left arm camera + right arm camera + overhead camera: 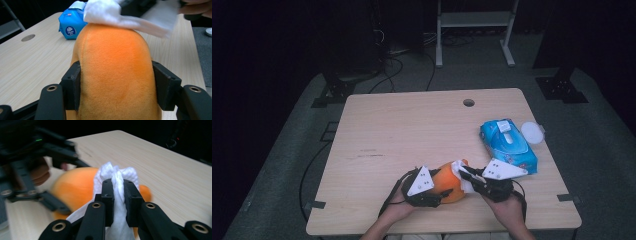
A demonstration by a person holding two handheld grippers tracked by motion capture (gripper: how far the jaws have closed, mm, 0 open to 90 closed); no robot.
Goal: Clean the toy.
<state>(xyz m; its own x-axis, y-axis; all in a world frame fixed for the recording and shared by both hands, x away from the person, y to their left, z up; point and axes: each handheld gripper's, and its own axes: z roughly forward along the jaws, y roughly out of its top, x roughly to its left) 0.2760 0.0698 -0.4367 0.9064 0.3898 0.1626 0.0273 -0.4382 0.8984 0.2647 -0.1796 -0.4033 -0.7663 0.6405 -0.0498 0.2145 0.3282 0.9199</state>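
The left gripper (439, 192) is closed on the rounded orange plush toy (449, 185): in the left gripper view its two black jaws press on both sides of the soft orange body (116, 75) and hold it steady. The right gripper (464, 174) is clamped on a bunched white wet wipe (460, 168); in the right gripper view the wipe (118, 185) is squeezed tight between the jaws and its free part lies on top of the toy (75, 186).

The toy rests on the light wooden table (412, 130), close to the near edge and about in the middle between left and right, between the two hands. The wipe touches its upper right side.

Farther to the right and a little farther from the person lies the blue soft pack of wet wipes (508, 145), its white flap on top. Just beside it, near the right edge of the table, is a small round white lid or dish (532, 132); I cannot tell which.

I judge that the work is the wiping of the toy. One wipe is already out of the pack and on the plush, and the toy is secured. The rubbing over its surface seems to be in progress, and the pictures do not show how much is already cleaned. Putting the wipe away is left.
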